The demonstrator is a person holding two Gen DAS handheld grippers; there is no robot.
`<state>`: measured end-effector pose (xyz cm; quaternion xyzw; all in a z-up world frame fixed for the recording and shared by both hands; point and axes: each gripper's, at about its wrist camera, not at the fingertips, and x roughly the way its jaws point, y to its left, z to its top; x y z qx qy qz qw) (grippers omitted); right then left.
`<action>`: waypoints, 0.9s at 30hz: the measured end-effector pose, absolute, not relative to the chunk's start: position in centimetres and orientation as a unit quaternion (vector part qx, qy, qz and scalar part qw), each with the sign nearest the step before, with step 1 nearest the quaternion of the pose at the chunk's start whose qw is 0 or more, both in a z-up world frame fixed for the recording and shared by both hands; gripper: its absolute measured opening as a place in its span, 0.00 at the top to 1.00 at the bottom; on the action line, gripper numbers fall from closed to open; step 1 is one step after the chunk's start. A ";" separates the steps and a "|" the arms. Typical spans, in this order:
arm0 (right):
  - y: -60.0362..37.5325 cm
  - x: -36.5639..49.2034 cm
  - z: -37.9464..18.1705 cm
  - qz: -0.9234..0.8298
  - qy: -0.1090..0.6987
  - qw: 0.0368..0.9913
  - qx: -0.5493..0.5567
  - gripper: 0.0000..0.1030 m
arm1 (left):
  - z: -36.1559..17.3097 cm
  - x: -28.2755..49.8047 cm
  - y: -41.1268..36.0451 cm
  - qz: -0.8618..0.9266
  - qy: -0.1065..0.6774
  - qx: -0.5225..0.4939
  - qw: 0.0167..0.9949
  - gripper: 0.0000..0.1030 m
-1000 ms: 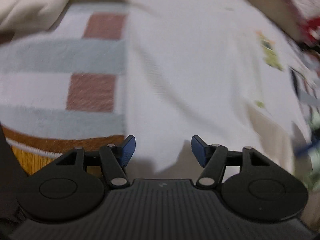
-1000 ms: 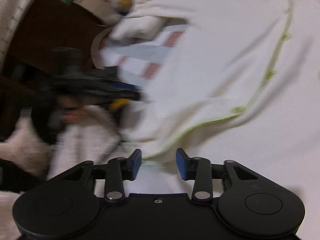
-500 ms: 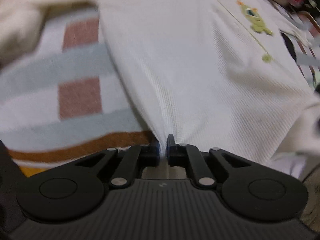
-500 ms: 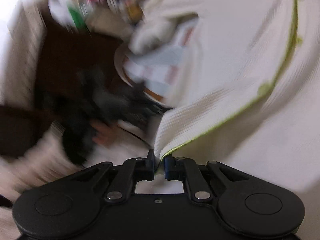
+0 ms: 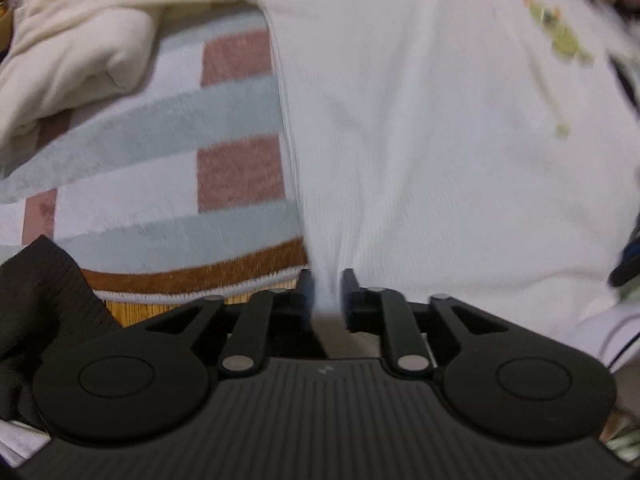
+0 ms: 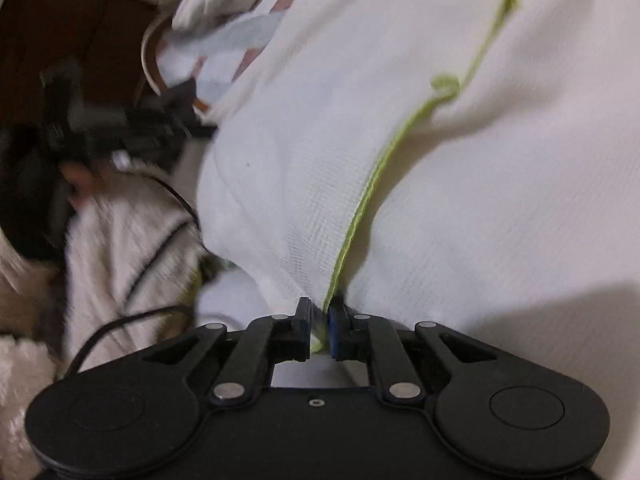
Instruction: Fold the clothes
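Observation:
A white waffle-knit garment [image 5: 420, 140] with a small green print [image 5: 560, 32] fills the left wrist view. My left gripper [image 5: 326, 296] is shut on its near edge. In the right wrist view the same garment [image 6: 460, 180] shows a lime-green seam [image 6: 360, 216]. My right gripper [image 6: 319, 324] is shut on the cloth right at that seam. The left gripper [image 6: 120, 116] shows blurred at the left of the right wrist view.
A striped rug [image 5: 168, 176] with grey bands, pink squares and a brown border lies under the garment. A cream garment [image 5: 76, 52] is bunched at the far left. A dark ribbed cloth [image 5: 36, 300] sits near left. A fluffy white fabric [image 6: 120, 232] and a black cable [image 6: 120, 320] lie left of the right gripper.
Both grippers went from open to shut on the garment's edge. The cloth is now drawn taut towards each gripper.

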<state>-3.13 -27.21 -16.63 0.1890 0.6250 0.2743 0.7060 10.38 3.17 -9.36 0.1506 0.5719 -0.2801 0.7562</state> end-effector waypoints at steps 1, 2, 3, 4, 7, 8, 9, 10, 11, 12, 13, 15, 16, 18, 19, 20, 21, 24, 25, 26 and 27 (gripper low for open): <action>-27.3 -3.1 -16.0 0.274 0.633 0.704 0.169 0.86 | -8.3 10.3 3.5 -0.285 0.564 0.118 0.766 0.68; -27.5 -3.0 -15.2 0.274 0.636 0.703 0.160 0.82 | -7.3 10.3 3.8 -0.289 0.554 0.083 0.776 0.62; -27.9 -2.7 -14.2 0.272 0.633 0.709 0.154 0.78 | -6.4 10.5 4.0 -0.292 0.541 0.046 0.787 0.60; -28.4 -2.4 -13.1 0.269 0.626 0.717 0.149 0.65 | -5.5 10.7 4.3 -0.295 0.527 0.009 0.797 0.54; -29.5 0.1 -10.0 0.251 0.590 0.757 0.126 0.58 | -4.5 12.4 4.0 -0.273 0.484 -0.075 0.828 0.48; -29.5 1.3 -9.2 0.240 0.580 0.770 0.114 0.58 | -4.7 13.4 3.7 -0.258 0.474 -0.097 0.837 0.47; -29.4 2.6 -8.6 0.227 0.571 0.782 0.099 0.58 | -5.0 14.7 3.3 -0.237 0.466 -0.112 0.845 0.47; -29.3 3.9 -8.0 0.214 0.562 0.795 0.084 0.58 | -5.4 16.1 3.0 -0.215 0.459 -0.121 0.854 0.47; -29.0 5.2 -7.5 0.202 0.556 0.803 0.070 0.58 | -5.8 17.5 2.7 -0.192 0.452 -0.128 0.861 0.47; -28.8 6.7 -7.0 0.190 0.552 0.810 0.055 0.58 | -6.3 18.9 2.4 -0.171 0.449 -0.133 0.867 0.47; -28.7 8.1 -6.5 0.177 0.547 0.817 0.041 0.58 | -6.8 20.3 2.2 -0.154 0.449 -0.137 0.870 0.47; -28.6 11.1 -5.2 0.164 0.533 0.830 0.023 0.58 | -8.3 22.9 1.7 -0.137 0.444 -0.152 0.872 0.47; -28.9 12.6 -4.7 0.157 0.526 0.836 0.022 0.57 | -9.1 24.1 1.6 -0.129 0.442 -0.161 0.873 0.47; -30.1 15.4 -4.1 0.145 0.511 0.846 0.031 0.56 | -10.8 26.0 1.5 -0.109 0.437 -0.180 0.875 0.47; -31.0 16.5 -4.1 0.141 0.504 0.851 0.038 0.55 | -11.6 26.9 1.4 -0.097 0.434 -0.185 0.876 0.47; -32.0 17.5 -4.5 0.128 0.493 0.860 0.041 0.55 | -12.3 27.7 1.2 -0.088 0.429 -0.182 0.880 0.47; -32.9 18.4 -5.1 0.111 0.480 0.869 0.041 0.54 | -13.0 28.4 0.8 -0.083 0.425 -0.174 0.885 0.47; -36.4 20.7 -7.0 0.054 0.451 0.890 0.043 0.54 | -14.0 30.0 0.0 -0.081 0.406 -0.150 0.898 0.41; -38.2 21.2 -7.7 0.033 0.447 0.893 0.045 0.54 | -14.3 30.5 -0.2 -0.082 0.400 -0.142 0.902 0.40; -40.3 21.6 -8.5 0.012 0.443 0.895 0.047 0.54 | -14.6 31.0 -0.4 -0.083 0.393 -0.134 0.906 0.40; -42.0 22.1 -9.1 -0.008 0.442 0.895 0.055 0.54 | -14.9 31.5 -0.6 -0.083 0.387 -0.126 0.910 0.41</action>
